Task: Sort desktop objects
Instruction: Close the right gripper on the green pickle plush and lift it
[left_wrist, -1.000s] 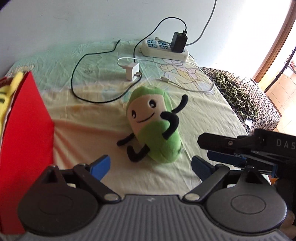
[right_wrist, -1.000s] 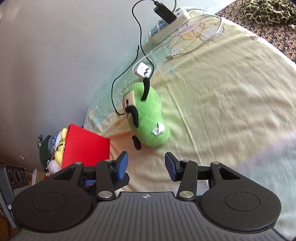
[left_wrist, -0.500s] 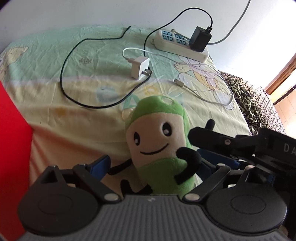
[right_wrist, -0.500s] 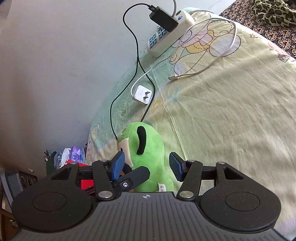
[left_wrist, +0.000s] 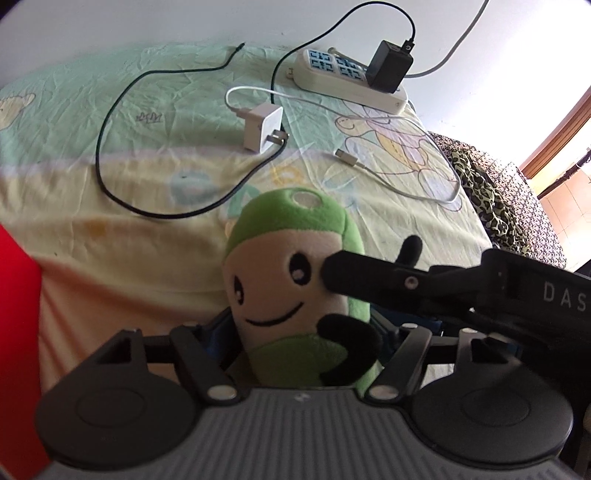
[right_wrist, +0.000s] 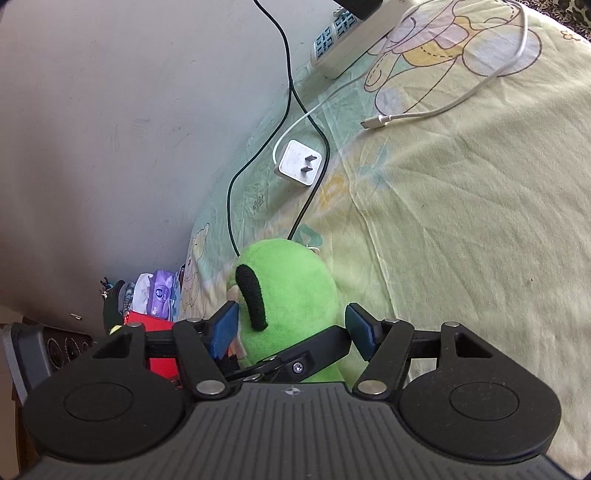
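The green plush toy (left_wrist: 295, 291) hides both pads of the left gripper (left_wrist: 303, 332), its legs lost behind the gripper body, while the red box (left_wrist: 14, 332) is cut by the frame's left edge.

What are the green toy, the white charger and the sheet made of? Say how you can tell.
Toy: plush fabric, seemingly stuffed; fuzzy nap, stitched face.
Charger: likely hard plastic, smooth and glossy, with metal prongs.
Sheet: thin printed cloth, matte; creases and cartoon print.
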